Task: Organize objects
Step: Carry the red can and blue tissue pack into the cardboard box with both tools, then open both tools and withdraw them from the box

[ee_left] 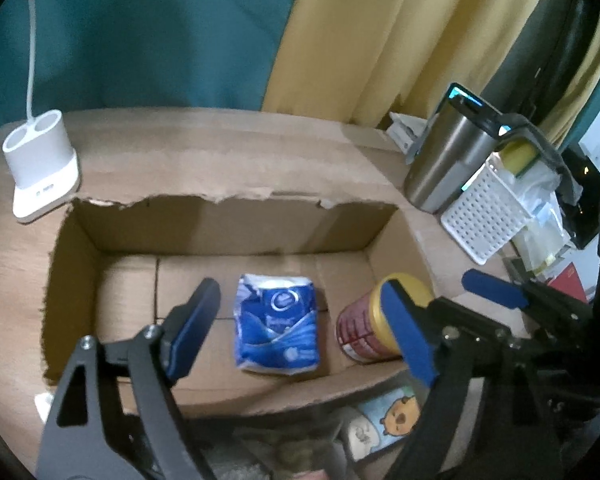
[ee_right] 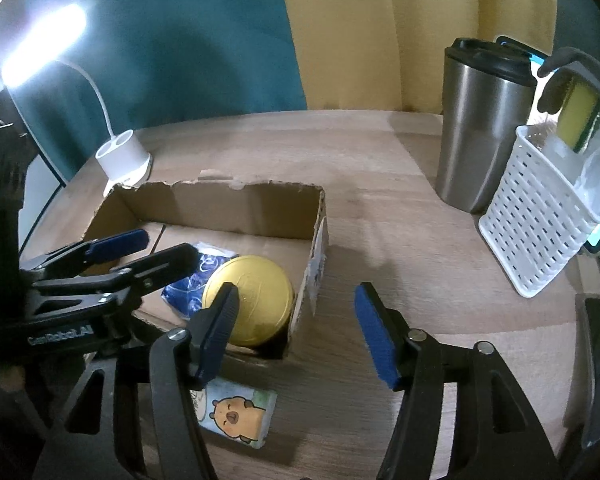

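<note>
The capybara pack (ee_right: pixel 236 416) lies on the bench just below the right gripper (ee_right: pixel 296 336), nearer it (both grippers' jaws apart, empty).

left hand-held gripper (ee_left: pixel 300 332): black angular frame, seen at the lower edge of the left wrist view
left fingers (ee_left: pixel 192 332): black, faced with blue pads
right hand-held gripper (ee_right: pixel 296 332): the same black frame, with triangular cut-outs in the arms
right fingers (ee_right: pixel 374 336): lined with blue pads
screws: silver heads are set at the finger pivots
marking: white lettering is printed on the black body at the left of the right wrist view
</note>
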{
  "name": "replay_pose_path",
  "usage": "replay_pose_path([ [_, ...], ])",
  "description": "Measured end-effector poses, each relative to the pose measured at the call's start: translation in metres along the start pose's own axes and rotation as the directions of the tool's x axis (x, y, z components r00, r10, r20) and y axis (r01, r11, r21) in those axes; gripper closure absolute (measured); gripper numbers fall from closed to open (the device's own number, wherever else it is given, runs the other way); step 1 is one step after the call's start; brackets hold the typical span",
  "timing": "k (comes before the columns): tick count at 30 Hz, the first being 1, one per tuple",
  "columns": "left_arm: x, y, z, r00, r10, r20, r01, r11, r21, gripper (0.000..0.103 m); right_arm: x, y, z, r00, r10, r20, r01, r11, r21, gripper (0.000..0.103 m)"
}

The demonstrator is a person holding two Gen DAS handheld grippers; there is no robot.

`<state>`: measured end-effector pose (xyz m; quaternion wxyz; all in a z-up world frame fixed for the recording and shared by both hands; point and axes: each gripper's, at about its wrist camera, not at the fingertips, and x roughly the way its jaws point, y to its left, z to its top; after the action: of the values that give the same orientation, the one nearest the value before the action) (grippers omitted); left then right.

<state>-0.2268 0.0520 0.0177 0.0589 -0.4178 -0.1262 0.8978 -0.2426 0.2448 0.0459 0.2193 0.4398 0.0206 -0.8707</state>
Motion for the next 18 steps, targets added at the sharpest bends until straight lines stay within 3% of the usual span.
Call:
replay_pose_path([
  [15,-0.034,0.015,-0.015,0.997,0.038,0.064,-0.040,0.999,0.026,0.019,-0.019,0.015,-0.010,0.999,-0.028,0.035,0.028,1.000,-0.004,0.037],
  [18,-0.044,0.017,-0.019,0.995,0.032,0.094,-0.036,0.999,0.040,0.019,-0.023,0.019,-0.012,0.999,-0.034,0.040,0.034,0.999,-0.005,0.027],
])
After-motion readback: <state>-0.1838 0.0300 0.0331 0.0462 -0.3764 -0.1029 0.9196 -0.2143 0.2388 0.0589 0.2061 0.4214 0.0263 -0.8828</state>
